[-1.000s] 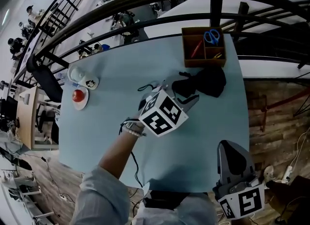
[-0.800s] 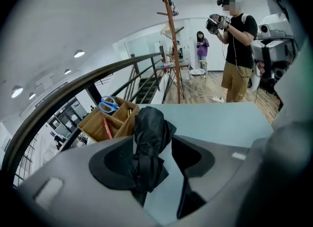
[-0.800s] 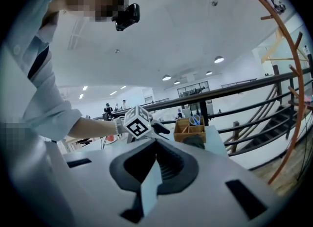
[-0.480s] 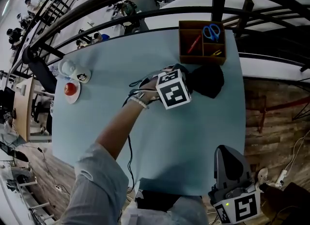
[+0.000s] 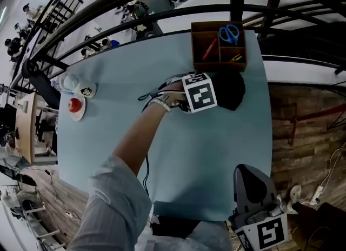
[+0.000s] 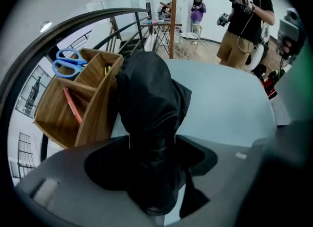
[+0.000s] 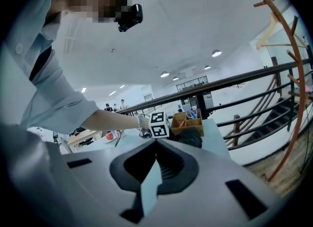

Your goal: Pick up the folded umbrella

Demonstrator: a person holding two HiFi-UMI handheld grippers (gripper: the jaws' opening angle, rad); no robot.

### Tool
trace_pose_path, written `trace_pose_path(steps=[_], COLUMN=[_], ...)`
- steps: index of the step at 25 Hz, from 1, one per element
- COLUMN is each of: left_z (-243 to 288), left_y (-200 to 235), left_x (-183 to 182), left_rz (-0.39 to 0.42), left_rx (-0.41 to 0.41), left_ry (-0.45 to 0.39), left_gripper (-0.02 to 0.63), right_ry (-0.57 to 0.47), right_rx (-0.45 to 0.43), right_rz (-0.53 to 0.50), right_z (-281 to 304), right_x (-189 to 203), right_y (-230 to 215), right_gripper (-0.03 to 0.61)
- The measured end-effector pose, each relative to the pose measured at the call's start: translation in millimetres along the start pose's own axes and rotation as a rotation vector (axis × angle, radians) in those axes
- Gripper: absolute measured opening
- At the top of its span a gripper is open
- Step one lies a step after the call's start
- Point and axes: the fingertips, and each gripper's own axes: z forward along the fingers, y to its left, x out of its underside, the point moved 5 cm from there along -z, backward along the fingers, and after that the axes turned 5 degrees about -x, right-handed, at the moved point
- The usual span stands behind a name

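The folded umbrella (image 5: 231, 90) is a black, crumpled bundle lying on the light blue table (image 5: 205, 152), just in front of a wooden organizer (image 5: 219, 47). My left gripper (image 5: 208, 94) points steeply down over the umbrella's left end, its marker cube facing up. In the left gripper view the umbrella (image 6: 149, 103) fills the gap between the jaws of the left gripper (image 6: 151, 165); the jaws have just been opening and stand wide around the fabric. My right gripper (image 5: 250, 171) rests off the table's near right corner, its fingers met at the tips (image 7: 156, 145), holding nothing.
The organizer holds blue scissors (image 5: 231, 31) and a red pen (image 5: 210, 50). A small plate with a red fruit (image 5: 74, 106) and a white cup (image 5: 70, 84) sit at the table's left edge. A dark railing (image 5: 162, 22) runs behind the table. People stand in the background (image 6: 244, 20).
My left gripper has travelled from the middle of the table toward the far side and dropped over the umbrella, tilting downward. The right gripper has barely shifted.
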Motion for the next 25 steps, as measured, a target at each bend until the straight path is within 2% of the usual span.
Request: trace_pose_path(steps=[12, 15, 21, 25], left_z=[17.2, 17.8, 12.1, 0.3], left_y=[2.8, 0.8, -7.3, -19.6], left_x=[-4.7, -6.8, -3.2, 1.5], left_rz=[-0.007, 0.022, 0.065, 0.039], left_rx=[0.058, 0.031, -0.078, -0.093], left_ry=[0.089, 0.104, 0.065, 0.021], left_gripper=[0.279, 0.279, 0.278, 0.278], right_ry=[-0.004, -0.005, -0.016, -0.013], right_rx=[0.028, 0.032, 0.046, 0.061], right_rz=[0.037, 0.038, 0.021, 0.018], right_z=[-6.4, -9.6, -18.3, -24.4], right_x=[8.1, 9.1, 8.3, 7.9], right_y=[-5.2, -4.5, 5.5, 15.8], right_gripper=[0.0, 0.0, 0.0, 0.0])
